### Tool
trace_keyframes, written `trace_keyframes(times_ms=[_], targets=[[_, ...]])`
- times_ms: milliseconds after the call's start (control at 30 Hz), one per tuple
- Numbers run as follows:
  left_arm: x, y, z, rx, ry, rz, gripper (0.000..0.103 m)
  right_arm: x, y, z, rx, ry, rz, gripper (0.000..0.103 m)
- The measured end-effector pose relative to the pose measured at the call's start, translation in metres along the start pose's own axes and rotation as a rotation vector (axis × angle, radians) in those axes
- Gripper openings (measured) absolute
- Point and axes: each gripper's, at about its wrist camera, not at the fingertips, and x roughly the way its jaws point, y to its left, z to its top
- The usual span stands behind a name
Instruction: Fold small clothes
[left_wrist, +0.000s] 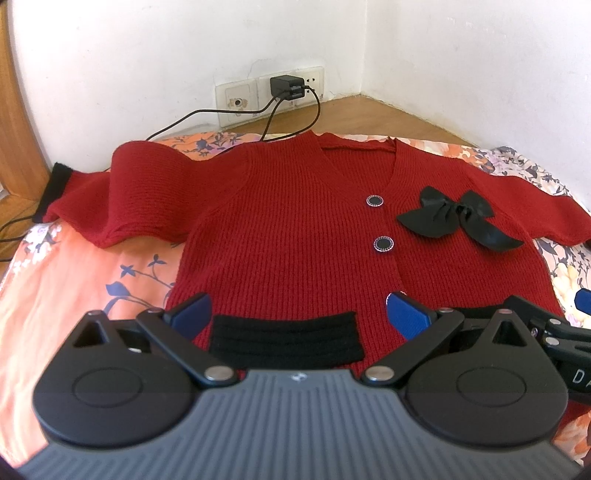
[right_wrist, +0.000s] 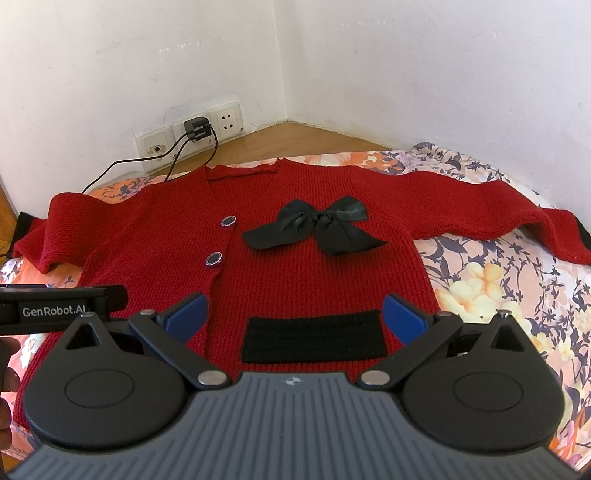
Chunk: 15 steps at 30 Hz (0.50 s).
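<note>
Left wrist view: my left tool (left_wrist: 297, 308) has its blue fingers (left_wrist: 194, 314) spread wide with nothing between them; it hangs over the lower hem of the red cardigan (left_wrist: 288, 229), and whether the tips touch the knit I cannot tell.
Right wrist view: my right tool (right_wrist: 293, 312) is just as wide open and also empty, framing the black pocket band (right_wrist: 314, 338) on its side.
Tool spacing: the two tools sit close side by side near the hem; the left tool's body shows at the left edge of the right view.
Garment: the cardigan lies front up and spread flat on the floral bedsheet (right_wrist: 480, 280), sleeves out to both sides, nothing folded yet by my reading.
Trim: a black satin bow (right_wrist: 317, 230) sits on the chest beside two dark buttons (right_wrist: 214, 258).
Surroundings: a charger (left_wrist: 286, 86) in the wall socket, its cables (left_wrist: 184, 122) trailing down toward the bed behind the collar.
Risk, grip: the knit is thick and loose, so I judge a shallow pinch could catch only the top layer and pull the front panel away from the back.
Risk, bow: folding across the chest could crush or trap the bow.
Risk, sleeve: the left sleeve (left_wrist: 122, 192) hangs near the bed edge, and a tug could drag it off.
</note>
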Motion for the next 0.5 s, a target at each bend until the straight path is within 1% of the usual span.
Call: trace_keyframes(times_ms=[367, 500], targets=[[0.0010, -0.0040, -0.0018, 0.001, 0.006, 0.001, 0.103, 0.0005, -0.0010, -0.0013, 0.003, -0.001, -0.002, 0.103], [0.0019, -0.0079, -0.0011, 0.004, 0.012, 0.002, 0.103, 0.0005, -0.0040, -0.0011, 0.016, 0.002, 0.009, 0.103]])
